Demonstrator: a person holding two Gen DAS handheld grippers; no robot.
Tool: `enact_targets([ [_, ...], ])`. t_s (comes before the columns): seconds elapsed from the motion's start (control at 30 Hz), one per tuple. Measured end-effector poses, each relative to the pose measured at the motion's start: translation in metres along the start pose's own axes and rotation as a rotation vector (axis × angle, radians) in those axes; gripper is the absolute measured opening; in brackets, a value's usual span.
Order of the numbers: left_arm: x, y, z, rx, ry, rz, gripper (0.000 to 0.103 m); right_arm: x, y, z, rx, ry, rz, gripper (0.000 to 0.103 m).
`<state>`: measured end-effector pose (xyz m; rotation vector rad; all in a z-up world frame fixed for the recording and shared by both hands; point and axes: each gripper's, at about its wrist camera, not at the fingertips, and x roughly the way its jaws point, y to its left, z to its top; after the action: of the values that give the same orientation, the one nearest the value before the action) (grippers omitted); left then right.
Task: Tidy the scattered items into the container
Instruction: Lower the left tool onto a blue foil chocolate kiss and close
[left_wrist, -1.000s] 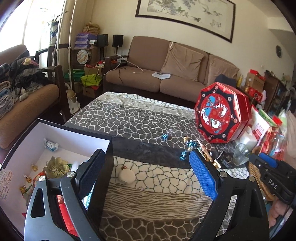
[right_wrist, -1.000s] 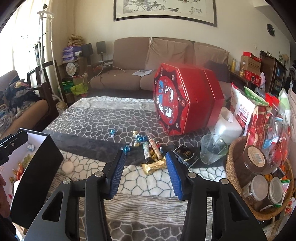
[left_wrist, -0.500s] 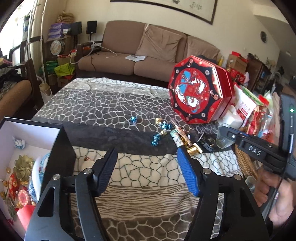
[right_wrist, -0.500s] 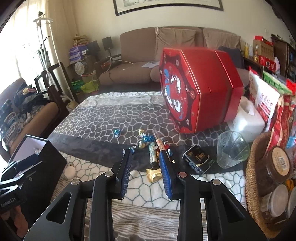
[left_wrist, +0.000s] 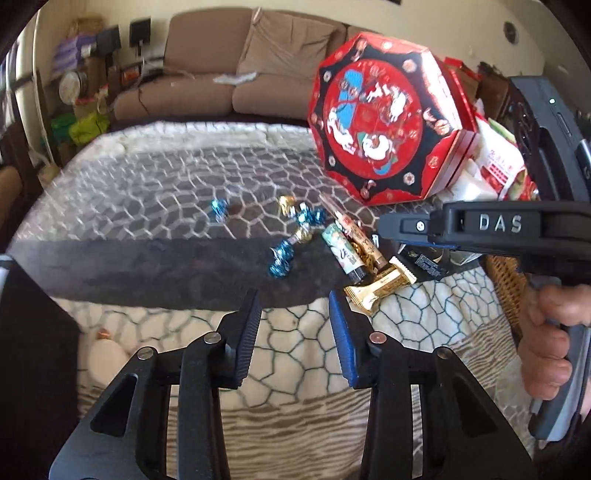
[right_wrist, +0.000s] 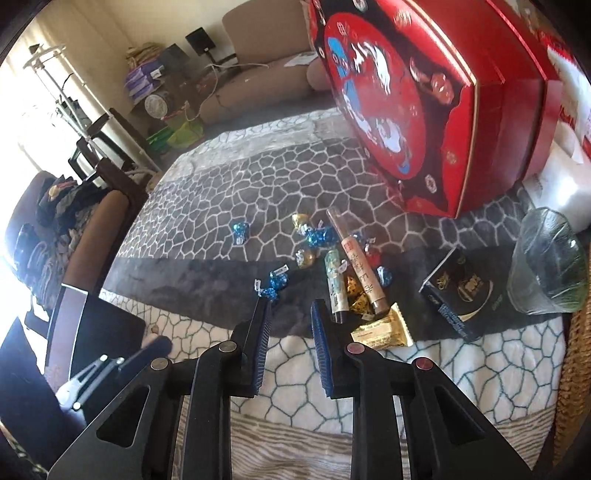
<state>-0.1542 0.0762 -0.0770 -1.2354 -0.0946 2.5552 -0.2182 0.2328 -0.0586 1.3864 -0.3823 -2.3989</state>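
Observation:
Scattered sweets lie on the patterned cloth: blue foil candies, gold foil candies, a green wrapped bar, a long tan stick and a gold packet. The black container stands at the left edge; its inside is hidden. My left gripper is open and empty, short of the sweets. My right gripper is open and empty, its jaws narrow, just short of the blue candies and green bar.
A big red octagonal box leans at the back right. A black small box, a glass cup and a wicker basket sit on the right. A white round object lies beside the container.
Both grippers have moved forward and down toward the sweets. Both sets of jaws have narrowed. The container has slid to the left edge of both views.

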Motion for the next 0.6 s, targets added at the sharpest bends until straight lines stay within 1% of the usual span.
enact_targets([
  [0.07, 0.019, 0.005, -0.001, -0.017, 0.025, 0.009, 0.036, 0.013, -0.007, 0.009, 0.028, 0.001, 0.018, 0.023],
  [0.13, 0.034, 0.006, -0.001, -0.002, 0.037, 0.04, 0.035, 0.024, -0.011, 0.017, 0.031, 0.004, 0.034, 0.023],
  [0.23, 0.053, 0.005, 0.003, 0.033, 0.038, 0.057, 0.035, 0.038, -0.013, 0.03, -0.006, 0.011, 0.018, 0.023],
  [0.3, 0.063, 0.006, 0.005, 0.041, 0.037, 0.072, 0.035, 0.044, -0.013, 0.035, -0.032, -0.001, 0.015, 0.023],
  [0.33, 0.07, 0.008, 0.006, 0.035, 0.042, 0.077, 0.035, 0.047, -0.013, 0.036, -0.036, -0.013, 0.019, 0.023],
  [0.4, 0.087, 0.012, 0.005, 0.023, 0.083, 0.101, 0.035, 0.054, -0.016, 0.036, -0.025, -0.026, 0.054, 0.023],
  [0.47, 0.096, 0.016, 0.003, 0.019, 0.09, 0.108, 0.033, 0.064, -0.016, 0.033, -0.037, -0.026, 0.078, 0.023],
  [0.6, 0.102, 0.015, 0.005, 0.039, 0.064, 0.102, 0.033, 0.081, -0.01, 0.028, -0.136, -0.039, 0.039, 0.023],
])
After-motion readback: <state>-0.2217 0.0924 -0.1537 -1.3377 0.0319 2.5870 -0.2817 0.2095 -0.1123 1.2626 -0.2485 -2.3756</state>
